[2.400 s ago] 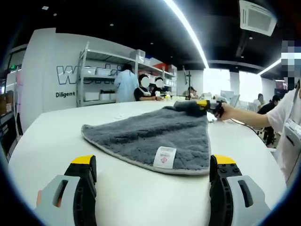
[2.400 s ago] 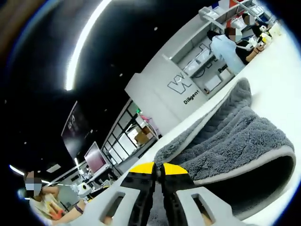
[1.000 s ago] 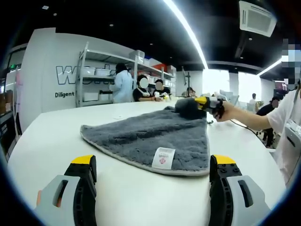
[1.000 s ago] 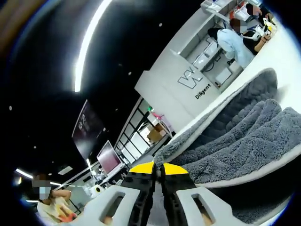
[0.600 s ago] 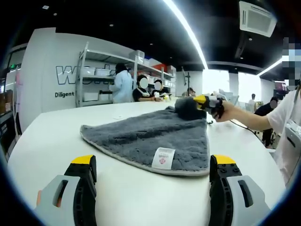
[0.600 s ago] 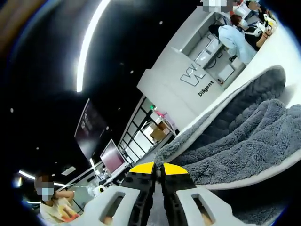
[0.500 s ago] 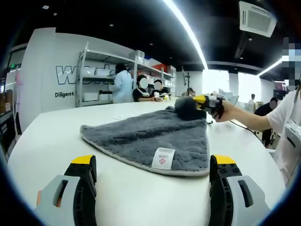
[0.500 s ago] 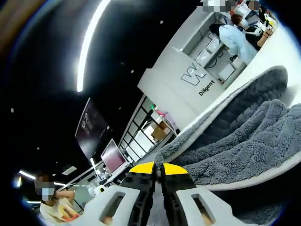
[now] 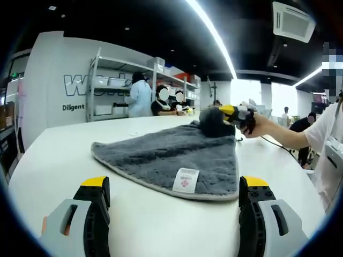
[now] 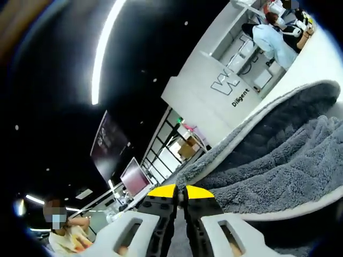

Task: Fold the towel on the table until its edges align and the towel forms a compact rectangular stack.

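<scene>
I noted the left hand-held gripper (image 9: 174,217): grey slotted jaws, black inner faces, yellow tips. The right hand-held gripper (image 10: 180,194) matched. The person wore a white short-sleeved top (image 9: 328,134) with a badge.

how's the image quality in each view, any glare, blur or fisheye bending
Left gripper view: sharp and evenly lit; the ceiling light strip blows out white and curves with fisheye bending; the grey towel and its tag are crisp. Right gripper view: rolled hard, mostly dark ceiling, light strip glaring and bowed; towel pile near the right gripper stays fairly sharp.
</scene>
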Tool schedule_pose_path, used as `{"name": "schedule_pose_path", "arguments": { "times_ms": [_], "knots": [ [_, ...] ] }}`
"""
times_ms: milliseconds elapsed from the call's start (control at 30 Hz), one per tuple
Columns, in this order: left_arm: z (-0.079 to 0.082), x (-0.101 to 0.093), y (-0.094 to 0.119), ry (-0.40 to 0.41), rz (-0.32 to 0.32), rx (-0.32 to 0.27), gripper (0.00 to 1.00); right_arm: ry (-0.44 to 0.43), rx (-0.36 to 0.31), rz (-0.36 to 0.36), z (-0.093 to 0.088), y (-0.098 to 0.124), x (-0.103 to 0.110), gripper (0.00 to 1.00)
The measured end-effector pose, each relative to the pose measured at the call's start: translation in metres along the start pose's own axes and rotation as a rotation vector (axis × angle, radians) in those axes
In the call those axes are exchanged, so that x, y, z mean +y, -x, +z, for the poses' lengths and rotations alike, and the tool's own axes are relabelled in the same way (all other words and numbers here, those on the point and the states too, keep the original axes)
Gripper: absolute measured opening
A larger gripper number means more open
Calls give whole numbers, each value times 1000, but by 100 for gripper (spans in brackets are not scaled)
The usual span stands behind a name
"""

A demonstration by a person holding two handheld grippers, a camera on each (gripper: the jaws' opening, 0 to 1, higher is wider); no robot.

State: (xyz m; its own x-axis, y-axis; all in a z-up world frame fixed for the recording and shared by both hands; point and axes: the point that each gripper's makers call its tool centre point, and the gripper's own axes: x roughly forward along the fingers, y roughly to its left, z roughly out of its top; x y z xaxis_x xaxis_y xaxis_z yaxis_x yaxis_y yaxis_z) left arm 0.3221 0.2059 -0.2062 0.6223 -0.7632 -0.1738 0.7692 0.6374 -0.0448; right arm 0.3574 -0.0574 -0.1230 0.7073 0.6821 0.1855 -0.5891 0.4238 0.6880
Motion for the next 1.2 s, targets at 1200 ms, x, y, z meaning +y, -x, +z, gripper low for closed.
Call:
{"name": "schedule_pose_path", "arguments": {
  "times_ms": [1200],
  "knots": [
    [0,2,3,1,1,-1,99,14,7,171,4,-35,84,1]
  ]
}}
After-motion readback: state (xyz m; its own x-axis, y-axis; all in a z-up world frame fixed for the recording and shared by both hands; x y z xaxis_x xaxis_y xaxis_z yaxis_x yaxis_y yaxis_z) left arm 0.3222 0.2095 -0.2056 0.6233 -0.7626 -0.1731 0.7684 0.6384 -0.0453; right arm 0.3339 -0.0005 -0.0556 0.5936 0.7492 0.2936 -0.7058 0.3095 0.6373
